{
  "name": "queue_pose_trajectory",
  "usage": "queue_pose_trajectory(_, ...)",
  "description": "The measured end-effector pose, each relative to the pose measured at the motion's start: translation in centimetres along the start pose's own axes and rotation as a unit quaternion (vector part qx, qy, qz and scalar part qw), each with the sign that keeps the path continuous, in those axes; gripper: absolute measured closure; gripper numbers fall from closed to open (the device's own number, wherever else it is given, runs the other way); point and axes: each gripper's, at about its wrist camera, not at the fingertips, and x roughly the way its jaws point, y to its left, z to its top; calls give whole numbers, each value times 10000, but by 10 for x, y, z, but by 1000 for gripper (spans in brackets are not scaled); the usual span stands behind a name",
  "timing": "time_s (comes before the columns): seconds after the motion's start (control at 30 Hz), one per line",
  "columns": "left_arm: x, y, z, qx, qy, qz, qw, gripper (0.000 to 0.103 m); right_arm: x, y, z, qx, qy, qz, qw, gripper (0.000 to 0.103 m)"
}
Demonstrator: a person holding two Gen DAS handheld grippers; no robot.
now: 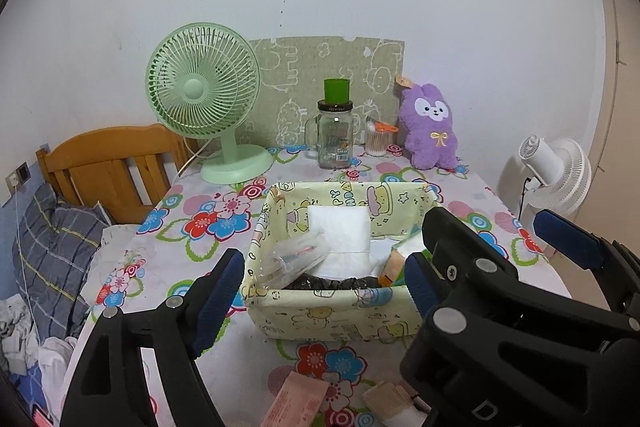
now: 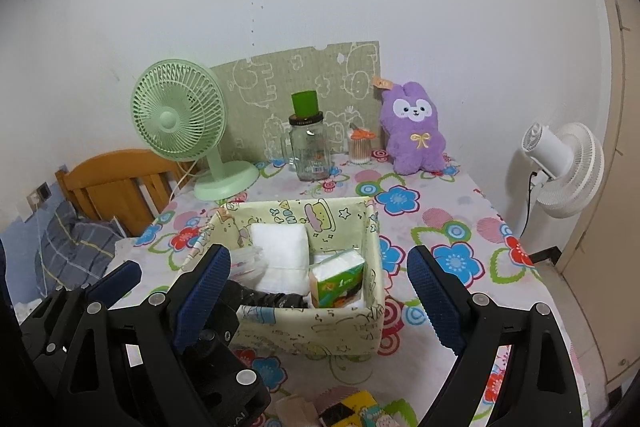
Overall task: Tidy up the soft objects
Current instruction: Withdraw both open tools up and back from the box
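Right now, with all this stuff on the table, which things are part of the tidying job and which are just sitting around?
Part of the job:
fabric basket
folded white cloth
tissue pack
clear plastic bag
dark crumpled item

Just lying about:
green fan
glass jar
cotton swab tub
white fan
purple plush, soft but untouched

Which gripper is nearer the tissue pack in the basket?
Right. The right gripper frames the tissue pack directly ahead; the left gripper sits further left, facing the basket's other end.
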Motion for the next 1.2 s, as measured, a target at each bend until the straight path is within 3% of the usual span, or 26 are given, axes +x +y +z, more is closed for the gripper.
queue_pose_trajectory(0.3, -26, -4, -6, 28, -206, 86, 9997, 11, -28, -1, -5, -10, -133, -26, 9999, 11)
queue_pose_trajectory(1.2, -58, -12, -45, 29, -324, -167, 9993, 10, -66, -5, -43, -179, -225, -54, 9996, 11)
